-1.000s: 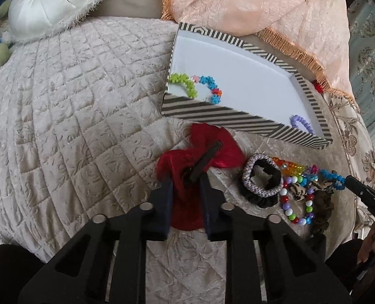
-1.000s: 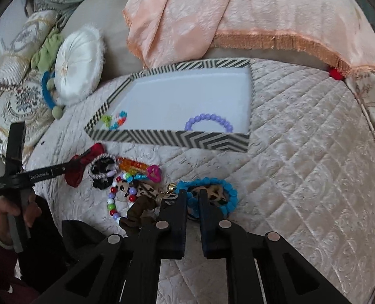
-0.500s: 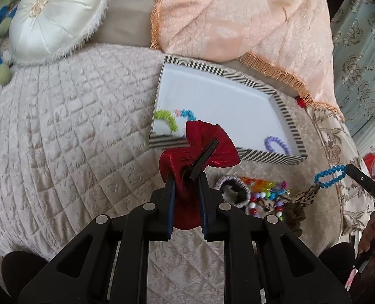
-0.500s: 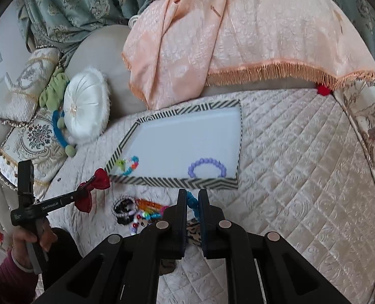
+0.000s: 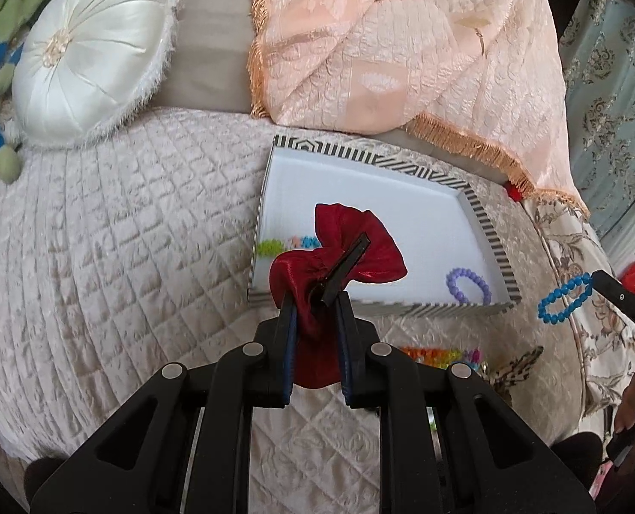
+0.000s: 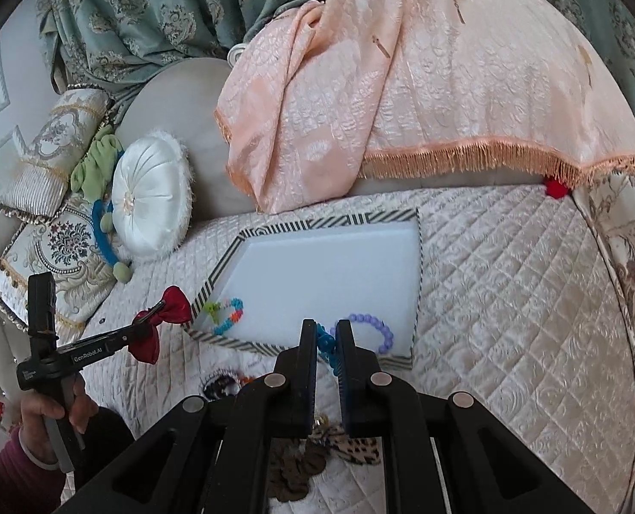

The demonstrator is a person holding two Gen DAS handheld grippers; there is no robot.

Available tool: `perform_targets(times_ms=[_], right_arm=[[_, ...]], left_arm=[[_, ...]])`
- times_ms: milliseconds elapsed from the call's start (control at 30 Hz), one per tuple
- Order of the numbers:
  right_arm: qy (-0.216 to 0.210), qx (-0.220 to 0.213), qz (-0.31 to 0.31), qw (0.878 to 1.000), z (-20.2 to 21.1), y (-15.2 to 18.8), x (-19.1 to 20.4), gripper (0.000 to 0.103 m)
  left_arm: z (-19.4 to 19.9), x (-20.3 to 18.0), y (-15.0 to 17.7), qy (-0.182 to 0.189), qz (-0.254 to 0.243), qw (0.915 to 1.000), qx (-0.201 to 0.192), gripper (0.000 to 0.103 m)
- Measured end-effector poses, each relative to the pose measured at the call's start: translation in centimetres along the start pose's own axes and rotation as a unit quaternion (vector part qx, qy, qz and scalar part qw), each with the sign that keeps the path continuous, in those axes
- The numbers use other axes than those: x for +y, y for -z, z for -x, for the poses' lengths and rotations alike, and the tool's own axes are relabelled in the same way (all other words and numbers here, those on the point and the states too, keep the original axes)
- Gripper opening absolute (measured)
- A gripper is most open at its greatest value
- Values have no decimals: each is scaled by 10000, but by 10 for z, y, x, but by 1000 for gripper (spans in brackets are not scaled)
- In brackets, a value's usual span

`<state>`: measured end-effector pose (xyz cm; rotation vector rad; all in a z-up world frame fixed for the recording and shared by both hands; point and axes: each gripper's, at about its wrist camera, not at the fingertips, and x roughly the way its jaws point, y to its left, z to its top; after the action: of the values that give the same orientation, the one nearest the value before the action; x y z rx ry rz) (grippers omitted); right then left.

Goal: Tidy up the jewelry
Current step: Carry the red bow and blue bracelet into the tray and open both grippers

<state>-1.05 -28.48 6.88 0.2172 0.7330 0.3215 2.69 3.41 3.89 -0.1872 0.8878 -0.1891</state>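
In the left wrist view my left gripper [image 5: 315,302] is shut on a red satin bow clip [image 5: 356,244], held in the air in front of the striped tray [image 5: 484,218]. Seen from the right wrist, my right gripper [image 6: 326,329] is shut on a blue bead bracelet [image 6: 324,342], which dangles from it at the right edge of the left view [image 5: 564,295]. Inside the white tray [image 6: 317,223] lie a purple bead bracelet [image 6: 377,326] and a multicoloured bracelet [image 6: 227,315]. The left gripper [image 6: 146,329] and bow [image 6: 174,305] hover left of the tray.
Below the grippers, on the quilted bedspread, remain orange beads [image 5: 429,353], a leopard-print piece [image 6: 356,445] and a dark scrunchie [image 6: 221,385]. A round white cushion [image 5: 90,51] and a peach fringed cloth [image 5: 403,43] lie behind the tray. A person's hand [image 6: 47,411] grips the left handle.
Both grippers have risen off the bedspread, the left carrying the red bow and the right carrying the blue bracelet. The pile of remaining pieces has dropped below them.
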Motion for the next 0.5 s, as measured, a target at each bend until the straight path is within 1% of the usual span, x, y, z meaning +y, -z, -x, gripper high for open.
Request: perform_targets(times_ms=[267,500], right_arm=[[-62,92,-13,9999,-27,-15,5,8],[-15,168,-14,9999,-55,-32,3,8]], left_arm=[[-15,-6,-18,-172,-134,9998,-16,15],[-36,-5,-37,-278,-121,9995,13,15]])
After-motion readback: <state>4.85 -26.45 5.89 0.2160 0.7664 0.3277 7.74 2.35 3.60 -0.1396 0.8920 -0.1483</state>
